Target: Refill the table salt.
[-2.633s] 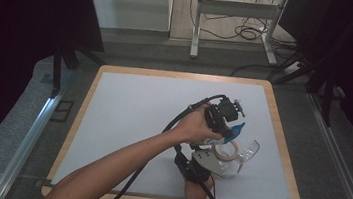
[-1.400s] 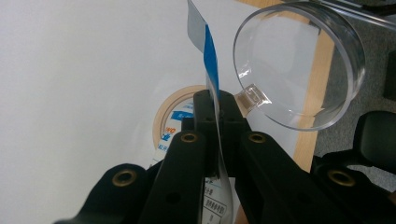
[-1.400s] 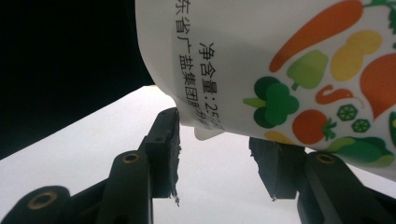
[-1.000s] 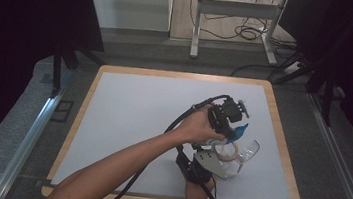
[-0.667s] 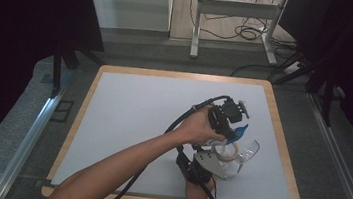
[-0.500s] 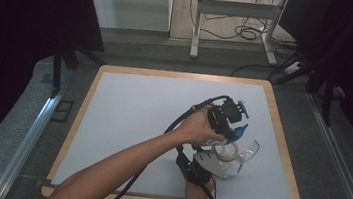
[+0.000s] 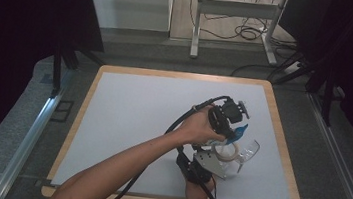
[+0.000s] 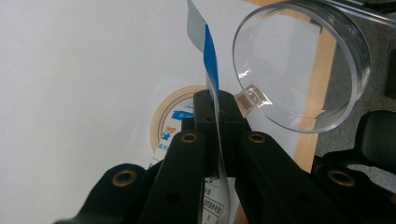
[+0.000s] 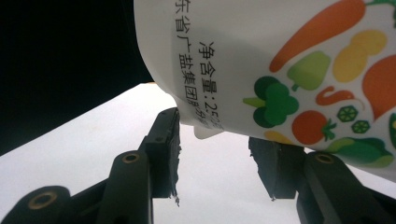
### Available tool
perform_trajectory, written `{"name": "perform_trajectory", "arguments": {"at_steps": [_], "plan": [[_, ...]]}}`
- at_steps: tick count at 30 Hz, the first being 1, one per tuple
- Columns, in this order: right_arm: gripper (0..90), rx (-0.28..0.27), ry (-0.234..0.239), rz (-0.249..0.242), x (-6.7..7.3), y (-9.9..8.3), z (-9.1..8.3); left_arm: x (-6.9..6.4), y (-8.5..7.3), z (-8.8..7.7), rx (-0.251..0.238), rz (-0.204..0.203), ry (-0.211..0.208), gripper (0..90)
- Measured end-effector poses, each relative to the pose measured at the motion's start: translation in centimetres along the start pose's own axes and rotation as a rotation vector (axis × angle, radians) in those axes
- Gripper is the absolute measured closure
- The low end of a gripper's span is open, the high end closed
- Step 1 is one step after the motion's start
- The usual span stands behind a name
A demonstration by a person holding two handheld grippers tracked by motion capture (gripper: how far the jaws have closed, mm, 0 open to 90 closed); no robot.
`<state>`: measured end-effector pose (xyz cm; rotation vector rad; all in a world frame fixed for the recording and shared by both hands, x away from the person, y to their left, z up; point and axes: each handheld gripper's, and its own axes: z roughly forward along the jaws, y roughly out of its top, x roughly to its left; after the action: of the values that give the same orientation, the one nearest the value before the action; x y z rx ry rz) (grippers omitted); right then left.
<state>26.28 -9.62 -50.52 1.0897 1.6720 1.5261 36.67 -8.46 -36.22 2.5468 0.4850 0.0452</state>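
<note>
Left tool (image 8: 217,109) clamped on blue-and-white bag edge (image 8: 208,56), right tool (image 9: 215,154) gripping bag (image 9: 280,60) printed with vegetables and "净含量", tape roll (image 8: 170,119) on table (image 8: 70,93).

Dim room: wood-rimmed white table (image 7: 280,141), grey floor (image 7: 20,127), black curtains (image 7: 19,6), metal stand (image 7: 235,8).

The cup (image 8: 303,65) is clear glossy plastic. The bag (image 9: 289,60) looks smooth and slightly shiny, with printed vegetables. The tape roll (image 8: 170,119) has a matt paper core. The counter (image 7: 127,119) has a matt white top and a wood rim.
</note>
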Motion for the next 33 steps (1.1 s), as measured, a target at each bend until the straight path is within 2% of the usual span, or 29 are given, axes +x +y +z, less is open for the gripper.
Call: {"name": "perform_trajectory", "arguments": {"at_steps": [15, 33], "plan": [[54.6, -0.006, -0.029, -0.020, -0.04, -0.03, 0.23, -0.33, 0.16, -0.08, 0.001, -0.002, -0.001, 90.0], [55.1, -0.010, -0.036, -0.027, -0.30, 0.02, 0.39, -0.53, 0.46, 0.21, 0.011, -0.009, -0.003, 90.0]]}}
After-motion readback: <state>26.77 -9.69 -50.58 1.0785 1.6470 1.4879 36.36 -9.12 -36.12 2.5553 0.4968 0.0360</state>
